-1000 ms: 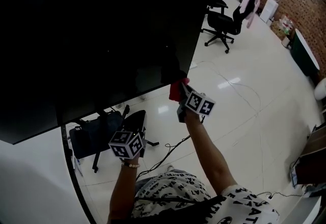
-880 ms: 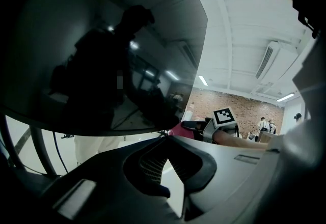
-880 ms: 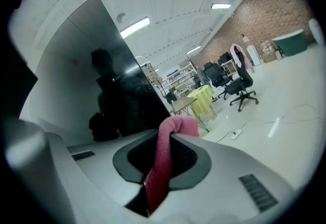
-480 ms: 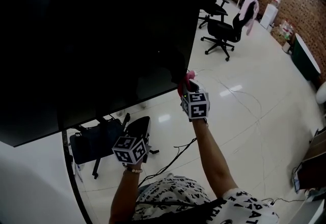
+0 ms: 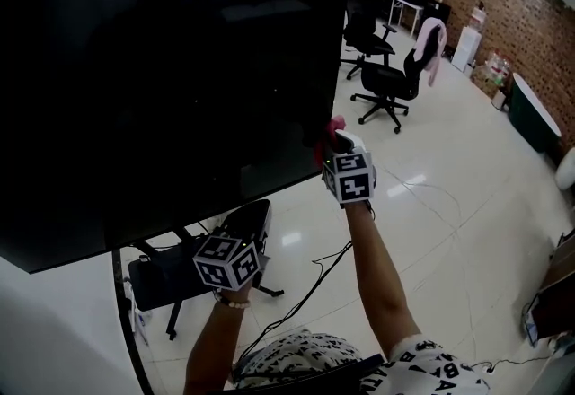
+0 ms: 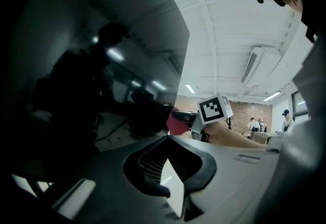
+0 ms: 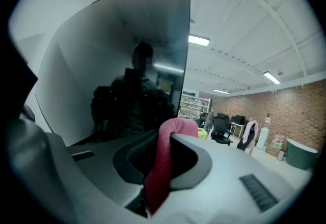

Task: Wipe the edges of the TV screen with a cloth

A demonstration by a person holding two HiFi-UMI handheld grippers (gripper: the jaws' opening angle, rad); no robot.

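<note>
The large black TV screen (image 5: 180,70) fills the upper left of the head view. My right gripper (image 5: 334,142) is raised to the screen's right edge, a little above its lower right corner, and is shut on a pink cloth (image 5: 331,131) that touches that edge. In the right gripper view the cloth (image 7: 162,167) hangs folded between the jaws, with the screen (image 7: 127,60) just ahead. My left gripper (image 5: 234,251) hangs lower, beneath the screen's bottom edge, with its jaws shut and holding nothing. The left gripper view shows the cloth (image 6: 176,125) against the screen (image 6: 91,65).
The black TV stand base (image 5: 171,281) and a loose cable (image 5: 310,276) lie on the glossy white floor below. Office chairs (image 5: 391,79), one draped with a pink garment (image 5: 433,41), stand behind to the right, near a brick wall. Several people (image 6: 254,125) stand far off.
My right gripper has slid upward along the TV's right edge from the lower corner, with the cloth still in it. The left gripper has stayed roughly in place.
</note>
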